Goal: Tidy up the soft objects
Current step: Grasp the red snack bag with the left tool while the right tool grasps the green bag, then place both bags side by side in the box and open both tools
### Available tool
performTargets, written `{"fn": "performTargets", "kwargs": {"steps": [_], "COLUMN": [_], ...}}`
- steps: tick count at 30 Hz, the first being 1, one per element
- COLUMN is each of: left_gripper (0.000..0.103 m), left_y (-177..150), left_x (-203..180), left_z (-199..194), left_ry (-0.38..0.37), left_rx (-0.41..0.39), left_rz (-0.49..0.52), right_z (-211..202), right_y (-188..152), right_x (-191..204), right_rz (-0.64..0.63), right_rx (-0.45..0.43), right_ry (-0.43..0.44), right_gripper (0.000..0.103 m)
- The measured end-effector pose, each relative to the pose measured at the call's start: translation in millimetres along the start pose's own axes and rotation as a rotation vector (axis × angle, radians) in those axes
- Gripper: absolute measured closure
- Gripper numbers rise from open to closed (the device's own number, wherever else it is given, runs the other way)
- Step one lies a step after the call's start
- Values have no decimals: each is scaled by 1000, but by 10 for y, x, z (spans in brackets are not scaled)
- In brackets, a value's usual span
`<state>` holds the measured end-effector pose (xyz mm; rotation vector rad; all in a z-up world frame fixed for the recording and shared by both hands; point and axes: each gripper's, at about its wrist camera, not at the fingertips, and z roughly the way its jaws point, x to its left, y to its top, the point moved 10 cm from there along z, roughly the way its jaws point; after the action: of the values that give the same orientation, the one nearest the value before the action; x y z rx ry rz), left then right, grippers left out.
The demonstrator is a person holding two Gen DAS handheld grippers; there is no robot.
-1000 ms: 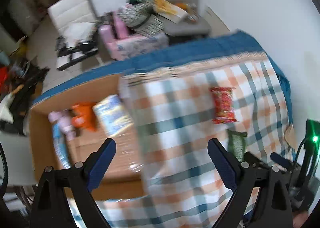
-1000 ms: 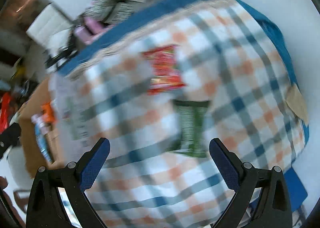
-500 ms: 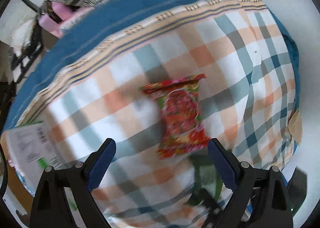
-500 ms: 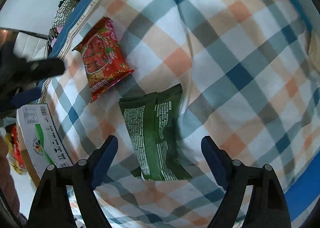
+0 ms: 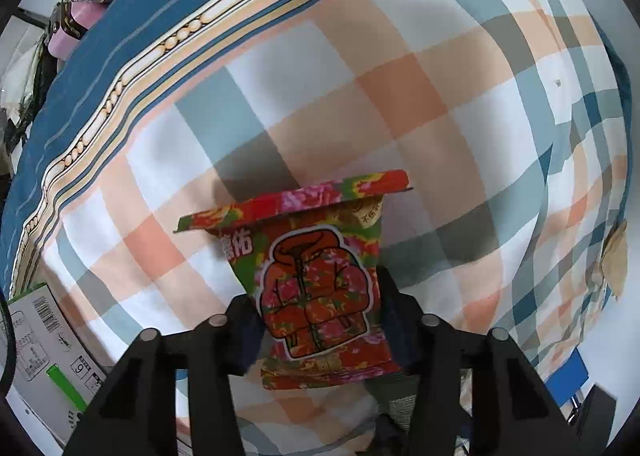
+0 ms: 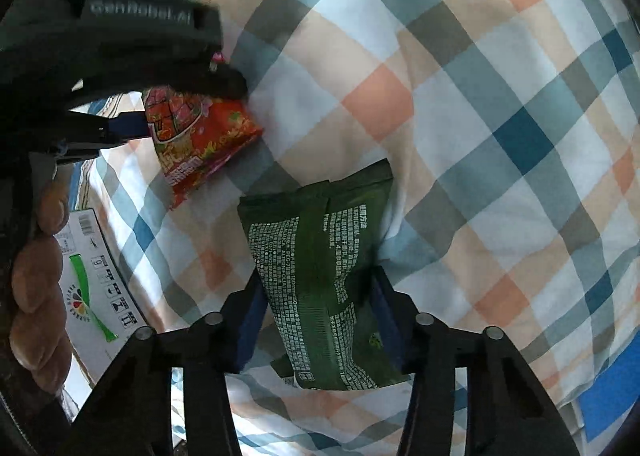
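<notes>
A checked cloth (image 5: 400,96) in orange, grey-blue and white covers the bed under me, with a blue border strip (image 5: 168,4) along its far edge; beyond that border I see clutter, including something pink. A white cardboard box (image 6: 96,280) with a barcode, a green stripe and handling symbols sits at the cloth's left edge. The red snack packet (image 5: 320,288) shows a padded-jacket drawing and Chinese writing I cannot read; the green packet (image 6: 324,280) lies back-up, covered in small white print. My other tool's body reads "GenRobot.AI". My left fingers (image 5: 320,320) are clamped on the red packet's sides, low on the cloth. My right fingers (image 6: 320,308) are pressed against both sides of the green packet, just beside the red one.
</notes>
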<state>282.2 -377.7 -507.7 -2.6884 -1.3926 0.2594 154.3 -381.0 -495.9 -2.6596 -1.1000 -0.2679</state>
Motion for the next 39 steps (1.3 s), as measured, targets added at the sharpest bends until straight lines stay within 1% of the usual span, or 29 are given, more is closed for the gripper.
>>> {"fn": "performTargets", "kwargs": {"steps": [4,6,9,12,16,17,19,20,24,29,34,37,38,39], "left_gripper": [58,56,55,55,60,61,61,62,62,62,62,62,62,62], "left_y": [-181,-258,-323,-335,-428,-442,-504,-470,-587,-826,-1153,-1346,-1317,-1419], "left_x": [141,198,201,220,246,280,310,321,344,405,598,775,891,954], "left_z": [13,53,120,125,117,80,42,3,-178,-468,-951,-1300,-1442,-1542], "left_ry": [41,55,41,47,37,34,37,39,34,-4,-40,-70,-80,-92], "left_rx": [-3,-4,-12,-24,-39,-45,-56,-64,-107,-164,-248,-304,-317,-333], "left_rz": [23,39,39,40,21,12,3,2,-11,-45,-91,-126,-137,-148], "right_z": [78,113,156,183,212,211,181,192,134,-39,-297,-470,-516,-579], "right_y": [-15,-23,-31,-42,-64,-68,-68,-82,-116,-204,-323,-438,-490,-511], "right_x": [-12,-9,-31,-14,23,23,12,52,121,328,606,796,883,926], "right_rz": [-4,-10,-28,-32,-44,-43,-42,-41,-55,-106,-167,-210,-226,-238], "right_rx": [30,40,64,69,78,78,75,72,57,23,-23,-49,-58,-63], "right_ry": [1,1,-15,-27,-52,-56,-67,-65,-75,-83,-73,-57,-47,-39], "right_gripper": [53,52,52,52,52,53,58,63,66,67,68,68,68,68]}}
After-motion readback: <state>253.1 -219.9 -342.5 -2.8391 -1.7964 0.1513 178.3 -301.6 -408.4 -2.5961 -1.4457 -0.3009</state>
